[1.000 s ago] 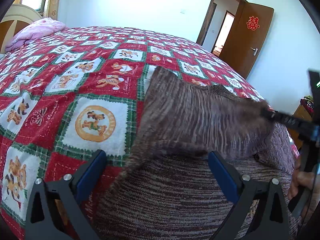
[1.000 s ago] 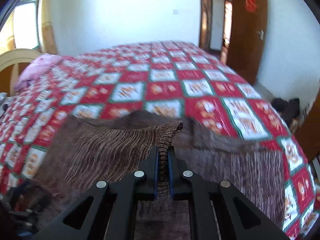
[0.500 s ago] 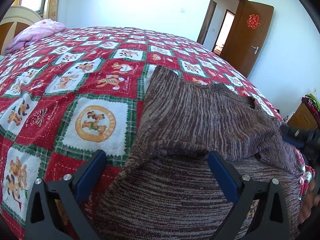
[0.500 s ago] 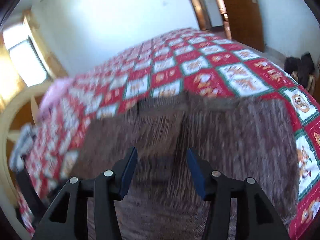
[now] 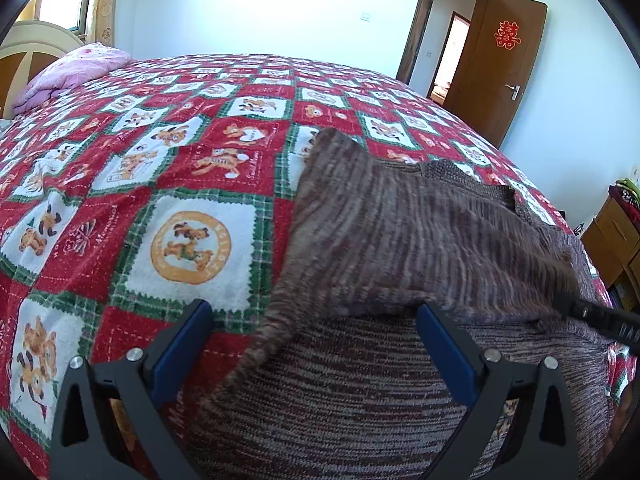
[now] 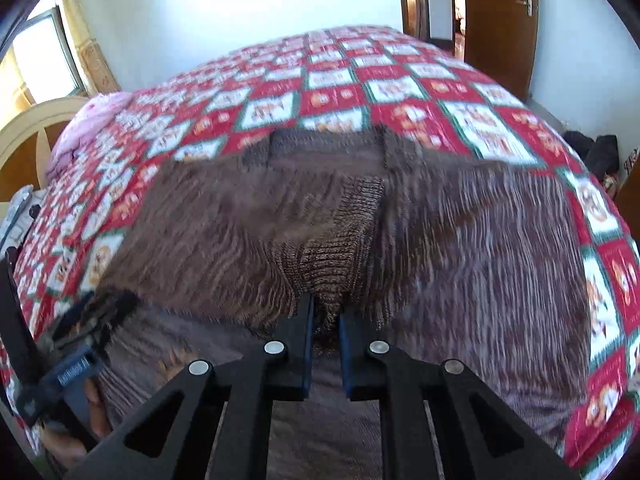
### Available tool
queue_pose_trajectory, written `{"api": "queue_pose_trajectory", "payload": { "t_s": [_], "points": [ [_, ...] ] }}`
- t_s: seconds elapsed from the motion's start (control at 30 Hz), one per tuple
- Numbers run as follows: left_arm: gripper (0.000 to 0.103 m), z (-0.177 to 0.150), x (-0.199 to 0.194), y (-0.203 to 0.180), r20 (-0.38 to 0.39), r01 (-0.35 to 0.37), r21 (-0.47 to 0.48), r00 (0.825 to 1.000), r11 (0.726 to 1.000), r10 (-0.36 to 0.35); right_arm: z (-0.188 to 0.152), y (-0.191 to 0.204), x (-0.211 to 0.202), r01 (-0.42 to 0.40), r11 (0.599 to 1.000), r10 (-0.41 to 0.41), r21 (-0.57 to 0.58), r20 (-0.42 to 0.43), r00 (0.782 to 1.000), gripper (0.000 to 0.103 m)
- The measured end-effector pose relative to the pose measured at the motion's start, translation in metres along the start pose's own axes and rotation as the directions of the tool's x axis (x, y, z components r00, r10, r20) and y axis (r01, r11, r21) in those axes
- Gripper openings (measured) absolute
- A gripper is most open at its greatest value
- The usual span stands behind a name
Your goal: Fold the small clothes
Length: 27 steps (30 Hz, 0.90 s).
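A brown knitted sweater (image 5: 420, 248) lies on the red patterned bedspread (image 5: 160, 168), with its left sleeve folded across the body. My left gripper (image 5: 314, 344) is open and empty, its blue pads hovering over the sweater's near left part. In the right wrist view the sweater (image 6: 480, 232) fills the middle, and my right gripper (image 6: 325, 316) is shut on the ribbed cuff (image 6: 336, 256) of that sleeve. The right gripper's tip also shows in the left wrist view (image 5: 600, 316) at the far right. The left gripper shows at the lower left of the right wrist view (image 6: 72, 368).
A pink pillow (image 5: 68, 76) and a wooden headboard (image 5: 24, 52) stand at the bed's far left. A brown door (image 5: 504, 64) is at the back right. A wooden cabinet (image 5: 616, 236) stands beside the bed on the right.
My right gripper let go of the sleeve cuff, opened, then closed on the cuff again lower over the sweater. My left gripper stayed open and still.
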<state>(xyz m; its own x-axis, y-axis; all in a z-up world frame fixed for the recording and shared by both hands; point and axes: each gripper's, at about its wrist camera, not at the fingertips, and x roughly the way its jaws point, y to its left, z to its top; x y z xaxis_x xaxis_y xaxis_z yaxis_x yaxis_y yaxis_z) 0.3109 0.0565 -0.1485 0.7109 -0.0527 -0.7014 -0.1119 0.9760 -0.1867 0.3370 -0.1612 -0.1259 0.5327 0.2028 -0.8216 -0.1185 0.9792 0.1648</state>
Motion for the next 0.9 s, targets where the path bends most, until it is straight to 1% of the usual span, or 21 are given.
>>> {"api": "queue_pose_trajectory", "payload": {
  "t_s": [0.07,0.13,0.2,0.23,0.33,0.37,0.43,0.5,0.63,0.67,0.7,0.73,0.77,0.83,0.9],
  "points": [
    [0.103,0.000,0.000,-0.001,-0.002,-0.004,0.003,1.000,1.000,0.004,-0.006,-0.004,0.005,-0.003,1.000,0.003,-0.006,0.003,1.000,0.014],
    [0.103,0.000,0.001,-0.001,-0.003,-0.007,0.005,1.000,1.000,0.007,-0.009,-0.004,0.006,-0.009,1.000,0.010,-0.020,0.034,0.999,0.022],
    [0.103,0.000,0.001,-0.002,-0.006,-0.012,0.010,1.000,1.000,0.012,-0.008,-0.005,0.004,-0.024,1.000,0.024,-0.007,0.033,0.999,0.023],
    [0.103,0.000,0.001,-0.002,-0.007,-0.015,0.012,1.000,1.000,0.015,-0.007,-0.007,-0.001,-0.035,0.999,0.034,0.018,0.027,0.999,0.024],
    [0.103,0.000,0.003,-0.005,-0.014,-0.029,0.023,0.999,0.999,0.029,-0.011,-0.013,-0.028,-0.087,0.993,0.082,0.083,0.068,0.994,0.025],
    [0.103,0.000,0.003,-0.005,-0.017,-0.034,0.028,0.999,0.999,0.035,-0.017,-0.015,-0.047,-0.102,0.990,0.094,0.094,0.095,0.991,0.027],
    [0.103,0.000,0.004,-0.008,-0.024,-0.046,0.038,0.999,0.998,0.047,-0.027,-0.015,-0.071,-0.107,0.990,0.094,0.095,0.126,0.987,0.038],
    [0.103,0.000,0.006,-0.011,-0.035,-0.071,0.060,0.997,0.996,0.073,-0.046,-0.017,-0.100,-0.105,0.990,0.091,0.090,0.156,0.984,0.043],
    [0.103,-0.001,0.007,-0.017,-0.052,-0.113,0.104,0.991,0.988,0.119,-0.083,-0.018,-0.139,-0.081,0.994,0.068,0.072,0.171,0.983,0.043],
    [0.103,-0.002,0.003,-0.018,-0.072,-0.107,0.127,0.991,0.986,0.117,-0.096,-0.019,-0.150,-0.072,0.995,0.059,0.071,0.176,0.983,0.043],
    [0.103,-0.003,-0.002,-0.017,-0.090,-0.086,0.140,0.991,0.986,0.099,-0.104,-0.020,-0.156,-0.069,0.995,0.055,0.073,0.178,0.982,0.043],
    [0.102,-0.005,-0.009,-0.014,-0.105,-0.050,0.149,0.992,0.988,0.066,-0.112,-0.022,-0.163,-0.067,0.995,0.052,0.076,0.180,0.982,0.043],
    [0.102,-0.011,-0.022,-0.009,-0.126,0.013,0.162,0.992,0.987,0.007,-0.118,-0.023,-0.169,-0.065,0.995,0.050,0.079,0.182,0.982,0.043],
    [0.102,-0.022,-0.045,-0.003,-0.150,0.076,0.184,0.988,0.980,-0.049,-0.133,-0.027,-0.184,-0.061,0.994,0.043,0.087,0.199,0.979,0.043],
    [0.102,-0.036,-0.077,0.007,-0.150,0.096,0.225,0.987,0.970,-0.063,-0.147,-0.031,-0.197,-0.063,0.993,0.040,0.096,0.221,0.974,0.043]
  ]
}}
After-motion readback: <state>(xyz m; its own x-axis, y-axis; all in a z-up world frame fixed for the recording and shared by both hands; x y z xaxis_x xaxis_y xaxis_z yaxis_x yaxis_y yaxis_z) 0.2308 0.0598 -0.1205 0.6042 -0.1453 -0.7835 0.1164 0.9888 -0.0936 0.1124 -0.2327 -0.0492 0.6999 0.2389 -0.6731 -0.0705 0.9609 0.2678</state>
